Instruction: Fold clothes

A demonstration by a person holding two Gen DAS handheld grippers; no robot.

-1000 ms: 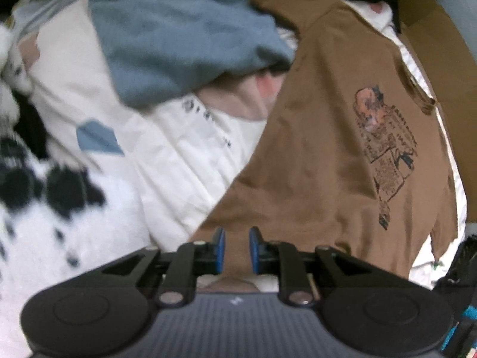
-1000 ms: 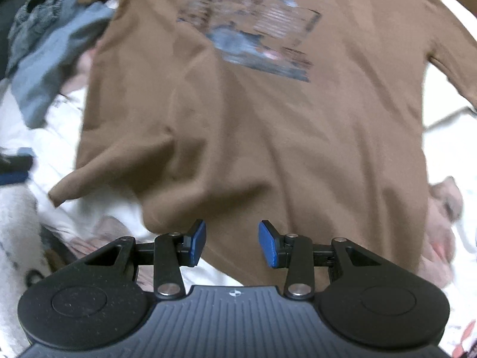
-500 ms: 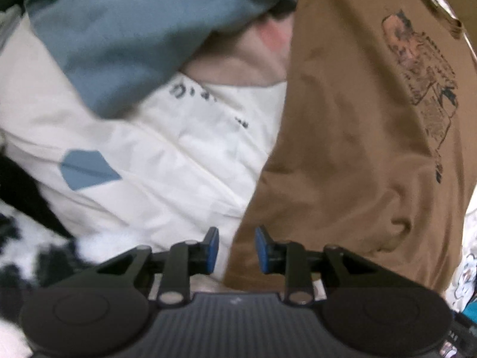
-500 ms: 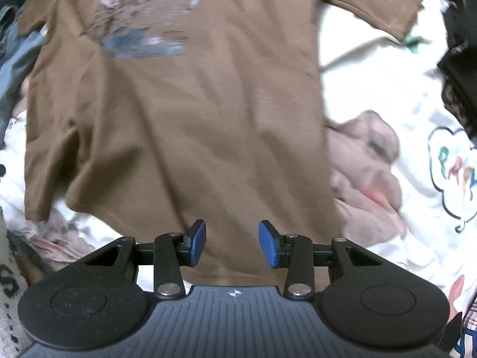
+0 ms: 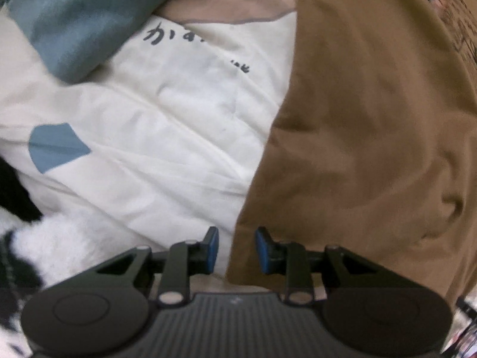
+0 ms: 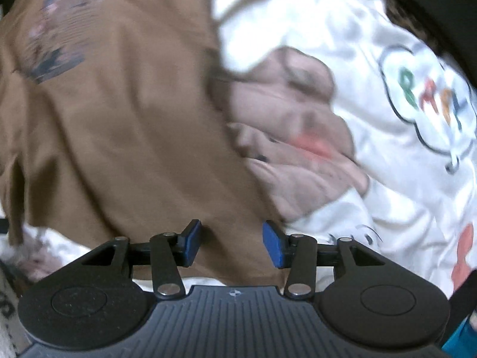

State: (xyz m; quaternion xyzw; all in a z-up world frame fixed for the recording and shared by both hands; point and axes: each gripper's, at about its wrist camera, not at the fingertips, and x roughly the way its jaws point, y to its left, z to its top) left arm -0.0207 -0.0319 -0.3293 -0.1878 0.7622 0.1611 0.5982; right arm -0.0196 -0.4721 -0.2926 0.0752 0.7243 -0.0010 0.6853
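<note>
A brown T-shirt [image 5: 372, 149] with a dark print [image 5: 447, 15] lies spread over other laundry. In the left wrist view my left gripper [image 5: 237, 249] points down just above the shirt's side edge near its bottom corner. Its jaws stand a little apart, the edge runs between them, and the pads do not press on it. In the right wrist view the brown T-shirt [image 6: 119, 134] fills the left half. My right gripper [image 6: 232, 244] hangs over the hem near the shirt's other side. Its jaws are opening, with brown cloth showing between the pads but not pinched.
A white sheet with dark writing [image 5: 179, 119] lies under the shirt, with a blue garment [image 5: 83, 21] beyond it and black-and-white fluffy fabric [image 5: 44, 253] at lower left. Beside the right gripper lie a pinkish crumpled garment [image 6: 298, 149] and a white garment with a cloud print [image 6: 417, 89].
The left gripper has sunk toward the shirt's side edge and its jaws have widened. The right gripper has slid along the hem toward the pinkish garment, and its jaws have spread a little.
</note>
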